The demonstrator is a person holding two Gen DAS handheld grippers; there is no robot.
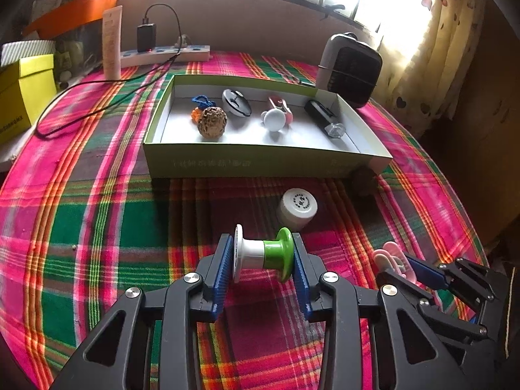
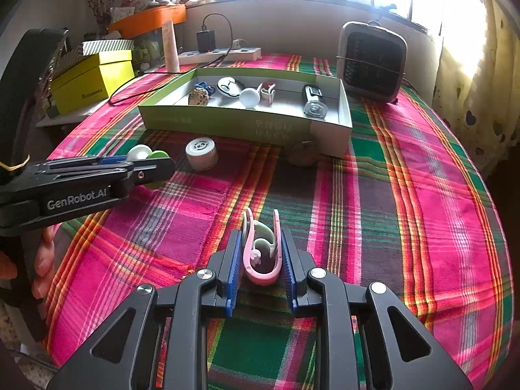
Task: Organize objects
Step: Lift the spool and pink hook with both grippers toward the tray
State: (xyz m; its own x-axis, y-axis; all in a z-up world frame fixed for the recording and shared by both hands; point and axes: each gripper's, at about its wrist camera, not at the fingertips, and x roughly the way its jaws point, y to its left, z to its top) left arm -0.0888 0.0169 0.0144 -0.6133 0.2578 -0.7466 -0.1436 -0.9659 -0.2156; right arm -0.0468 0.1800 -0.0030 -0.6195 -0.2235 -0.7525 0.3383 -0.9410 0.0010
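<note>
— Green-and-white spool (image 1: 264, 253) pinched end to end in my left gripper (image 1: 264, 256); pink clip (image 2: 261, 253) squeezed between the pads of my right gripper (image 2: 261, 253), both low over the plaid cloth (image 2: 406, 214).

— And the box?

— The shallow green box (image 1: 260, 162) already holds a walnut, a mouse-like gadget, a white knob and a black lighter. Left outside, by my reckoning: these two, the white jar (image 1: 297, 208) and a brown nut (image 1: 364, 180) touching the box's near corner.
</note>
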